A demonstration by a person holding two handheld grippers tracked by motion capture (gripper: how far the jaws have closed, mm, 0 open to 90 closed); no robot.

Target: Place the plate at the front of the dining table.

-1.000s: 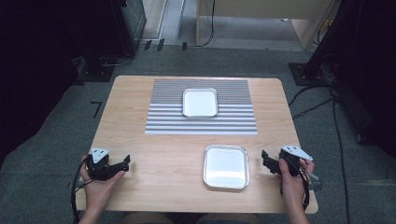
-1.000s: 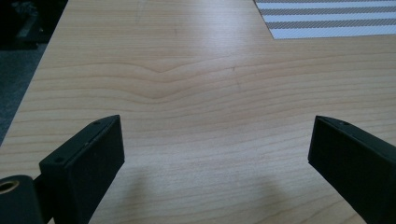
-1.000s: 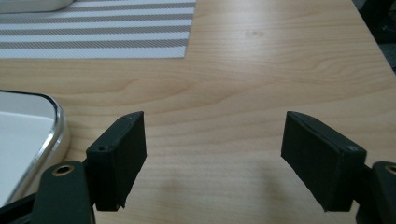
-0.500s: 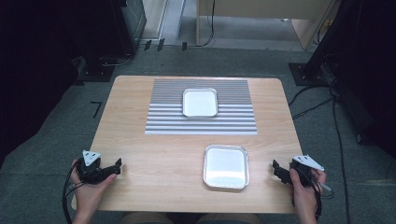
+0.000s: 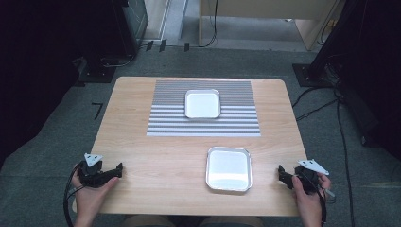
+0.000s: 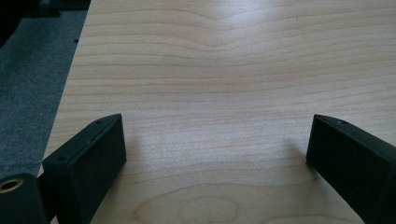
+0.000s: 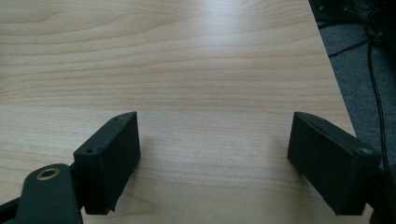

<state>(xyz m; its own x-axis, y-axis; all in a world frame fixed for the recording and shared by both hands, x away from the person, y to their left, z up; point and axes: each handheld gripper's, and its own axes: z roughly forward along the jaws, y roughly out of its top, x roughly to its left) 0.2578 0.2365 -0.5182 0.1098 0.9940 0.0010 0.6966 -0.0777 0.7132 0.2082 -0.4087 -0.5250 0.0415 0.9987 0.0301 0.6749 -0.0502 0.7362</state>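
Trays: the near one (image 5: 228, 168) is lying lower centre, bare, between the right gripper (image 5: 285, 175) and left gripper (image 5: 113, 171) (both gaping, empty); its thin rim risks being nudged, skidding.

Your nearest thing is the near tray (image 5: 228, 168): shallow, square-ish, shiny metal w/ rounded corners, empty, lying flat on the bare wood of the table (image 5: 161, 156), close to its front edge, right of centre. The far tray (image 5: 203, 104) looks the same, also empty & flat, sitting on the striped mat (image 5: 165, 118) toward the table's back, well apart from the near one.
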